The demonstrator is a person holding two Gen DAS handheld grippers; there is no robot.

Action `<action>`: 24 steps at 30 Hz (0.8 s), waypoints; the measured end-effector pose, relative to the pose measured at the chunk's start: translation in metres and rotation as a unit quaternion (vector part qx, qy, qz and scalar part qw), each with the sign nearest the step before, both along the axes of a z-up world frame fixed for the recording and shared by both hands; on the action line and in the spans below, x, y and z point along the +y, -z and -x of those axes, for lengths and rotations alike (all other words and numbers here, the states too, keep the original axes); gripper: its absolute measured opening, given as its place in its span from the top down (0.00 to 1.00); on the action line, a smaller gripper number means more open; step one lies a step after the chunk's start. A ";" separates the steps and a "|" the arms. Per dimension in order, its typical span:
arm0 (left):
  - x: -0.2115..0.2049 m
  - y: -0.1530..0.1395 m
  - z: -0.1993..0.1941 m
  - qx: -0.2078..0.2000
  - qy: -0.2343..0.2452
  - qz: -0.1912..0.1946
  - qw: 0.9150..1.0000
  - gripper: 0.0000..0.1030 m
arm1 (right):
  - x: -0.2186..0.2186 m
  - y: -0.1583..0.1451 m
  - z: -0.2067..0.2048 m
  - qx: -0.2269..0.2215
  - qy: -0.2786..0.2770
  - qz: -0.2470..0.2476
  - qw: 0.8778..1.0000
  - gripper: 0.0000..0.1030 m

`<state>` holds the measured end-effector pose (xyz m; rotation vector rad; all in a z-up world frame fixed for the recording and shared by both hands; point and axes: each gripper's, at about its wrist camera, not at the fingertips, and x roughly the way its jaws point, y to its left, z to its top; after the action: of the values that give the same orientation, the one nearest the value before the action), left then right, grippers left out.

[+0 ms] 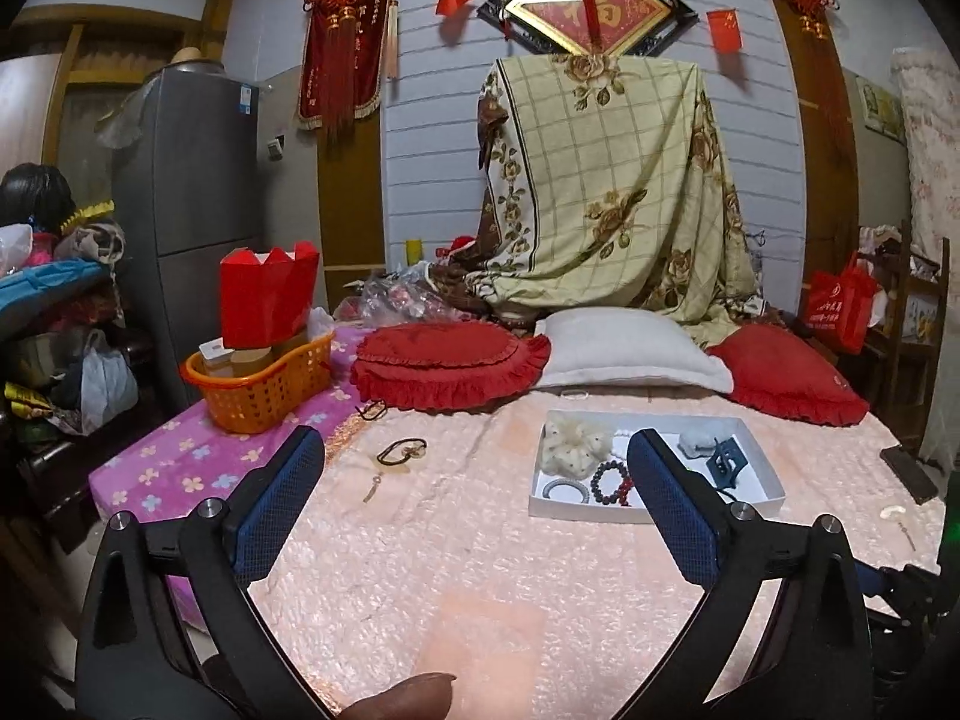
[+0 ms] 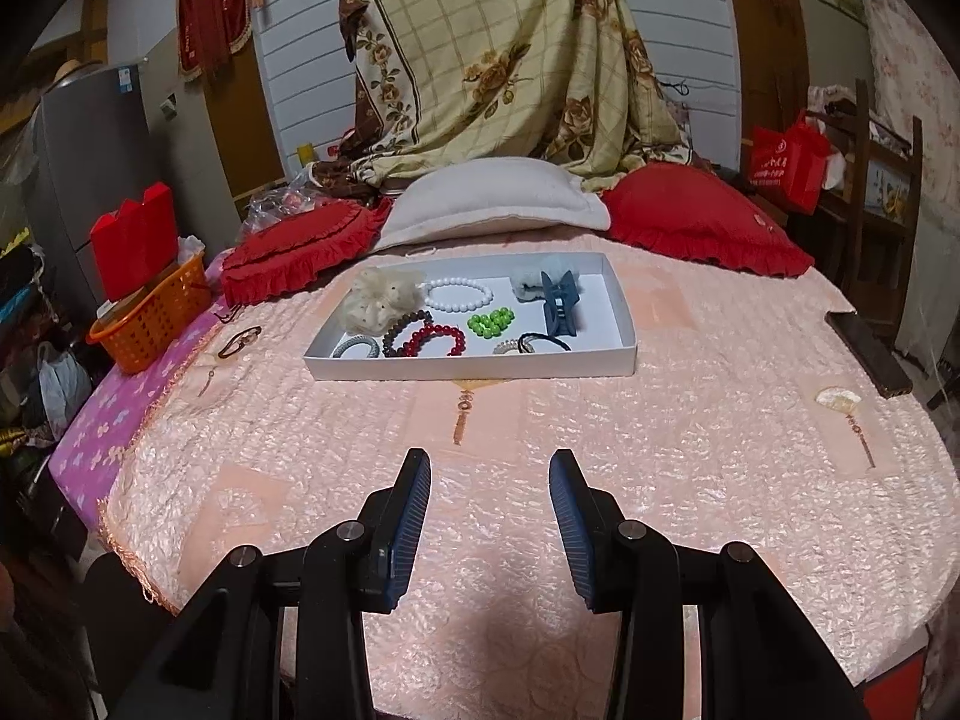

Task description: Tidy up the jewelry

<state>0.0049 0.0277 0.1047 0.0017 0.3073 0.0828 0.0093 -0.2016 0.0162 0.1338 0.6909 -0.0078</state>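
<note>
A shallow white tray [image 2: 468,366] lies on the pink bedspread. It holds a cream scrunchie [image 2: 378,300], a white bead bracelet [image 2: 459,294], green beads [image 2: 491,324], a red bead bracelet [image 2: 438,339], a blue claw clip [image 2: 558,303] and several hair ties. Left of the tray [image 1: 582,510] a brown looped hair tie [image 1: 401,453] and a small pendant [image 1: 372,489] lie loose on the spread. A shell-shaped hairpin [image 2: 838,401] lies far right. My left gripper [image 1: 474,441] is wide open over the spread, nothing between its fingers. My right gripper [image 2: 489,456] is open and holds nothing, well short of the tray.
An orange basket [image 1: 258,384] with a red box stands at the bed's left edge. Two red pillows [image 2: 300,252] and a white pillow [image 2: 492,198] line the far side. A dark flat slab [image 2: 867,354] lies at the right edge. A thumb [image 1: 408,699] shows at the bottom.
</note>
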 end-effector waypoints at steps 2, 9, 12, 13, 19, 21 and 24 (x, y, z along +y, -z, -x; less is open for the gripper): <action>0.000 0.004 0.001 0.006 -0.001 0.006 1.000 0.01 | 0.003 0.000 0.002 -0.001 -0.001 0.004 1.000 0.62; -0.013 0.032 -0.015 0.106 0.030 0.008 0.994 0.01 | 0.006 0.005 0.002 0.005 -0.003 0.015 1.000 0.62; -0.024 0.043 -0.019 0.129 0.043 -0.005 0.991 0.01 | 0.006 0.008 0.000 0.010 -0.001 0.013 1.000 0.62; -0.026 0.045 -0.020 0.134 0.046 -0.007 0.990 0.01 | 0.005 0.009 -0.001 0.012 0.000 0.012 1.000 0.62; -0.036 0.061 -0.025 0.171 0.068 -0.010 0.983 0.02 | 0.000 0.015 -0.004 0.024 0.012 0.007 1.000 0.62; -0.037 0.064 -0.026 0.177 0.070 -0.009 0.982 0.02 | -0.002 0.016 -0.006 0.027 0.015 0.004 1.000 0.62; -0.038 0.066 -0.027 0.185 0.070 -0.007 0.980 0.02 | -0.004 0.016 -0.006 0.029 0.020 0.002 0.999 0.62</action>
<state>0.0322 -0.0106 0.0385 0.0539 0.6786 -0.0568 0.0153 -0.2051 -0.0001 0.1433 0.7467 -0.0512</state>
